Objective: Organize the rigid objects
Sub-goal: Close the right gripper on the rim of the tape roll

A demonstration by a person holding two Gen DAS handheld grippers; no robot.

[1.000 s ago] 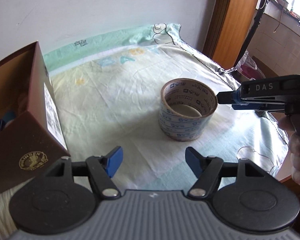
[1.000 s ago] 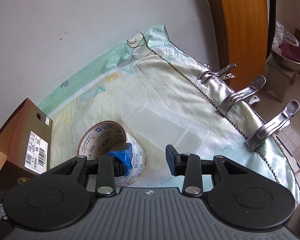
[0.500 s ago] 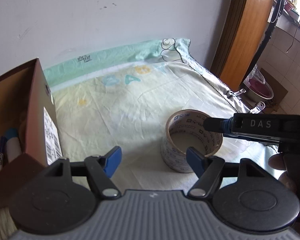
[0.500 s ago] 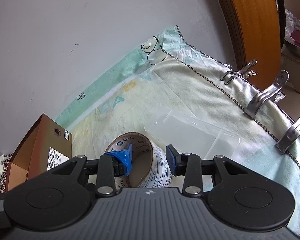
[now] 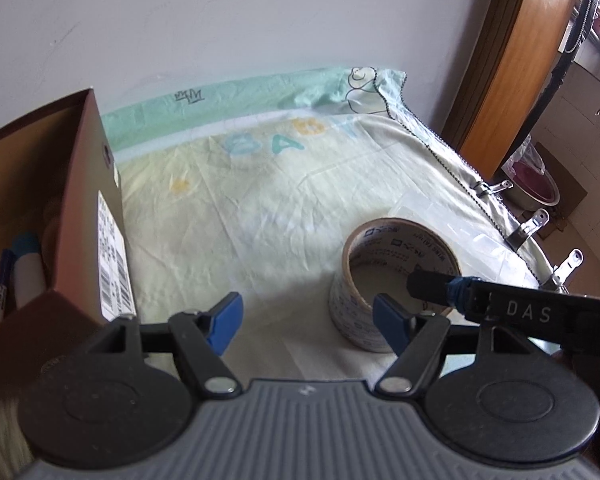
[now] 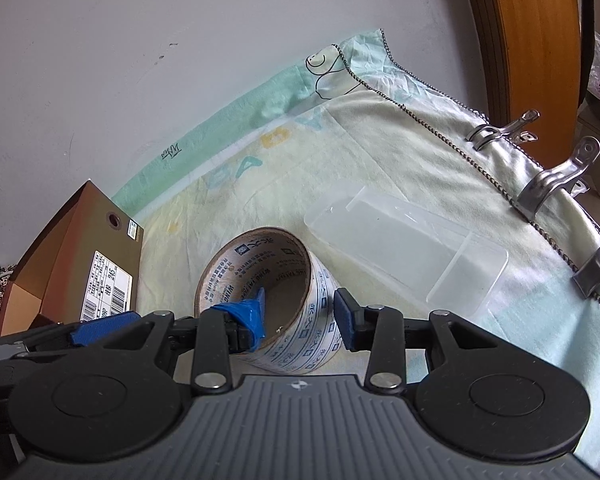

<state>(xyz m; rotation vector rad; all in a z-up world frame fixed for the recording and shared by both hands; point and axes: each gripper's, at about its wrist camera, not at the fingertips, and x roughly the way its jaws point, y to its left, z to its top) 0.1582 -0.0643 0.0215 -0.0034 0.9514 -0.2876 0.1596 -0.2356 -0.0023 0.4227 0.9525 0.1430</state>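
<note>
Tape (image 6: 260, 300) stands on the cloth (image 6: 420, 168), its wall between the right gripper (image 6: 298, 312)'s parted fingers, not yet pinched; next, close and lift toward the box (image 5: 88, 208). Left gripper (image 5: 306, 318) hangs wide, empty.

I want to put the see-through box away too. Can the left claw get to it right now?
Probably not easily. The clear box lies beyond the tape roll, and the right claw, straddling the roll's wall, crosses in front of the open left claw. It would likely have to go around both.
</note>
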